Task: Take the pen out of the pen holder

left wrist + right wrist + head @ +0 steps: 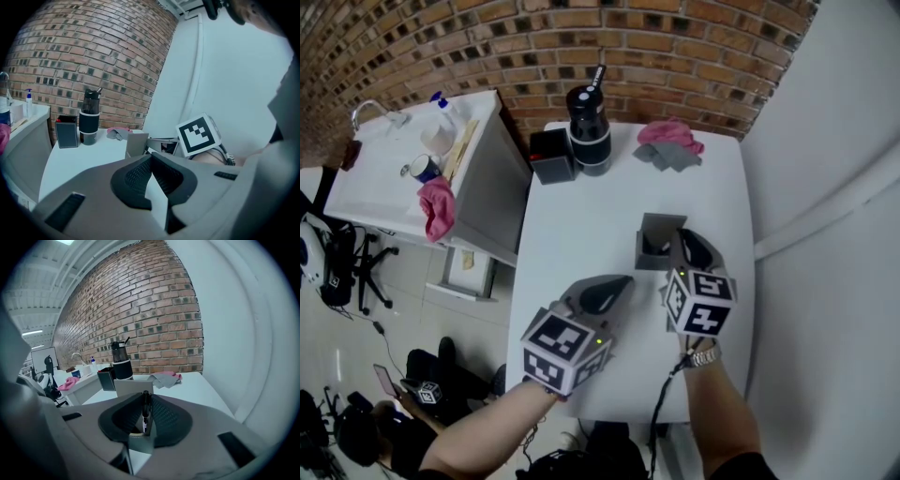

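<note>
Pen (146, 409) in pen holder (140, 445), right gripper (146, 398) pinching it; label print illegible.

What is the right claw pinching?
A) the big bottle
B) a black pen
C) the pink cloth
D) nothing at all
B: in the right gripper view the right claw has its pads closed on the black pen, which stands upright in the grey pen holder.
</note>
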